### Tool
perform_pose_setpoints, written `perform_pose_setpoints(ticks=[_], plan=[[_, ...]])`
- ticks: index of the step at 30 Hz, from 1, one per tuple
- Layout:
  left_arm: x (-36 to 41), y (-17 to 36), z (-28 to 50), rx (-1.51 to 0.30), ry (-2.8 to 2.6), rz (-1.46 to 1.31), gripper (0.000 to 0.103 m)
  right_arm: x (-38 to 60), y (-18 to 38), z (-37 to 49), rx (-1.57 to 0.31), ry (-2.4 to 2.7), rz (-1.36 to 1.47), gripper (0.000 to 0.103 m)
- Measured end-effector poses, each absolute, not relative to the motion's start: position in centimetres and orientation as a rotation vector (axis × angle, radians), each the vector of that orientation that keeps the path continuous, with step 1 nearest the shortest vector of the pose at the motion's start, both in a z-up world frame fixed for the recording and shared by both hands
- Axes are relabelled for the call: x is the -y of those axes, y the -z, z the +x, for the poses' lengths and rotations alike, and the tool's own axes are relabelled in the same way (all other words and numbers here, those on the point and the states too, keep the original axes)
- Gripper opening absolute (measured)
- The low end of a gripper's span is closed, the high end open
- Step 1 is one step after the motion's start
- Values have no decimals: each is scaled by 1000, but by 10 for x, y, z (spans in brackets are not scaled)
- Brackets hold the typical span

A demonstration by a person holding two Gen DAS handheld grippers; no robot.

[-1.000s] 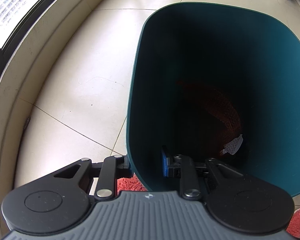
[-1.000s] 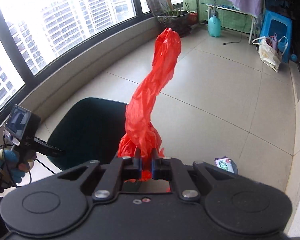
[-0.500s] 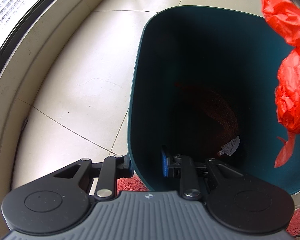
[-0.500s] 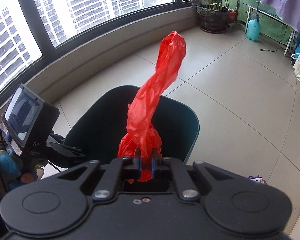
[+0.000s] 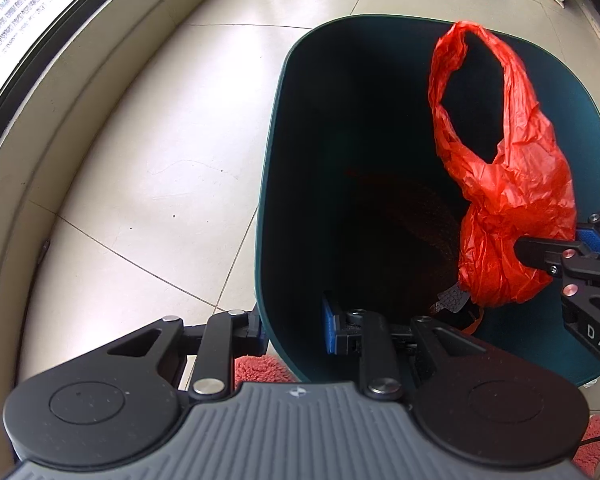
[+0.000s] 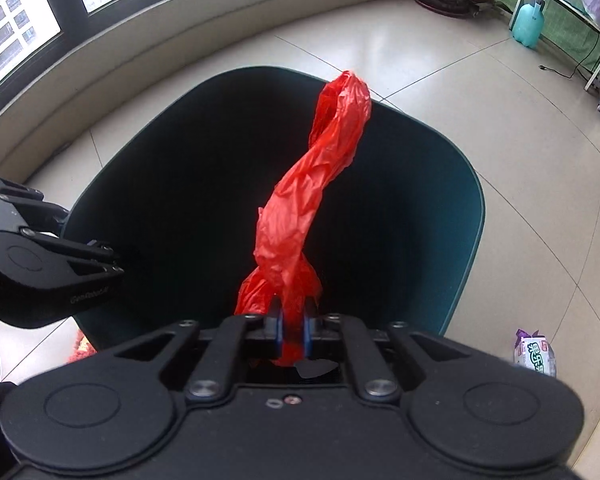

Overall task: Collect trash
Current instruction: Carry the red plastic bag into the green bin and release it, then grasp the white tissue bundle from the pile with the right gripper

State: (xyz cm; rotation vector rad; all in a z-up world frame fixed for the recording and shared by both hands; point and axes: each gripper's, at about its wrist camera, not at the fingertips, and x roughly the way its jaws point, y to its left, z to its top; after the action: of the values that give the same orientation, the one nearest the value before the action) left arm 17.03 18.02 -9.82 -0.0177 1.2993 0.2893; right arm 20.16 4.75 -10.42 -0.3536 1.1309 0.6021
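The left gripper (image 5: 294, 326) clamps the bin (image 5: 588, 152) wall. The right gripper (image 6: 291, 326) pinches a red bag (image 6: 300, 216) over the bin's mouth

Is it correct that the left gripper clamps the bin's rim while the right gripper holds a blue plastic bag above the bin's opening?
Not fully. The plastic bag is red, not blue; the right wrist view shows it clearly. The rest holds: the left gripper clamps the bin's rim, and the right gripper holds the bag above the opening.

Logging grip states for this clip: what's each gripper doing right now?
Left gripper: shut on the dark green bin's rim.
Right gripper: shut on the red plastic bag.
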Motion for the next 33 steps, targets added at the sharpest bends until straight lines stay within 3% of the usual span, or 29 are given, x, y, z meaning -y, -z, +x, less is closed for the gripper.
perform_pose_setpoints(ticks=[14, 33], plan=[[-177, 98, 171, -1299, -295, -19, 24, -43, 95, 199, -1133, -616, -318, 19], [-175, 99, 170, -1290, -303, -17, 24, 68, 7, 189, -1008, -594, -97, 32]])
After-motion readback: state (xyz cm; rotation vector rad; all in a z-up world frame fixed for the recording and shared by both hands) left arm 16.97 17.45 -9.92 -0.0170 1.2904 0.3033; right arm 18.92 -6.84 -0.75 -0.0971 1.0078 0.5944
